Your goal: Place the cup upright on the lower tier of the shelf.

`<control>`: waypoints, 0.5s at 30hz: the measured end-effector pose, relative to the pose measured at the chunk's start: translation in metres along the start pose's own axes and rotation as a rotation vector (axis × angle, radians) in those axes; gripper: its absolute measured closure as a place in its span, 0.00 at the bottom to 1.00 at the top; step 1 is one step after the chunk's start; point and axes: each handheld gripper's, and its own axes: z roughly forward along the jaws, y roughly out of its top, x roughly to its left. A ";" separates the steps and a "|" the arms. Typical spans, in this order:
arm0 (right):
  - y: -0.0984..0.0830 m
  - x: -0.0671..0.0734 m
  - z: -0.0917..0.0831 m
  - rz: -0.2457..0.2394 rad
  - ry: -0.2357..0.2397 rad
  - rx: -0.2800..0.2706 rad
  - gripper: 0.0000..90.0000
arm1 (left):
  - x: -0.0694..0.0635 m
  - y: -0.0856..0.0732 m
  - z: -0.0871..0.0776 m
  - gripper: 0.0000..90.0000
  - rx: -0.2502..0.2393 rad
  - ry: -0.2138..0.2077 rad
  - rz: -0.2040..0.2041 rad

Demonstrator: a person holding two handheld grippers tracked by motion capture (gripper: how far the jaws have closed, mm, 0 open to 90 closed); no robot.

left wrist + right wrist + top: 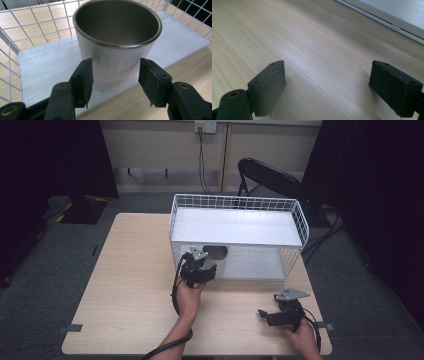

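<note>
The steel cup (pixel 117 45) stands on the wire rack's lower shelf (pixel 45 72), between the left gripper's (pixel 115 75) pads, which seem not yet touching; right gripper (pixel 327 85) at five o'clock gapes empty.

Light wood table (pixel 130 285) mid-frame. White wire rack (pixel 239 236) with solid shelf at centre, toward upper right. Left gripper (pixel 199 270) at rack's lower front edge — metal cup (pixel 216 252) just above it, under shelf. Right gripper (pixel 272 316) lower right, on table, well apart from rack. Black chair (pixel 267 176) behind — upper centre.
</note>
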 end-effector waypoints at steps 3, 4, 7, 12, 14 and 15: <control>0.000 0.000 0.000 0.000 0.000 -0.001 0.14 | 0.000 0.002 0.002 0.49 0.000 0.000 -0.003; 0.000 0.000 0.000 0.000 0.000 -0.001 0.14 | 0.000 0.002 0.002 0.49 0.001 -0.003 -0.006; 0.000 0.000 0.000 0.000 0.000 -0.001 0.14 | -0.002 0.001 0.000 0.44 0.002 -0.018 -0.006; 0.000 0.000 0.000 0.000 -0.001 0.000 0.14 | 0.002 0.000 -0.013 0.31 -0.006 -0.064 0.005; 0.000 0.000 0.000 0.000 -0.001 0.000 0.14 | 0.004 0.000 -0.017 0.29 -0.004 -0.077 0.013; 0.000 0.000 0.000 0.000 -0.001 0.000 0.14 | 0.004 0.000 -0.017 0.27 -0.004 -0.077 0.013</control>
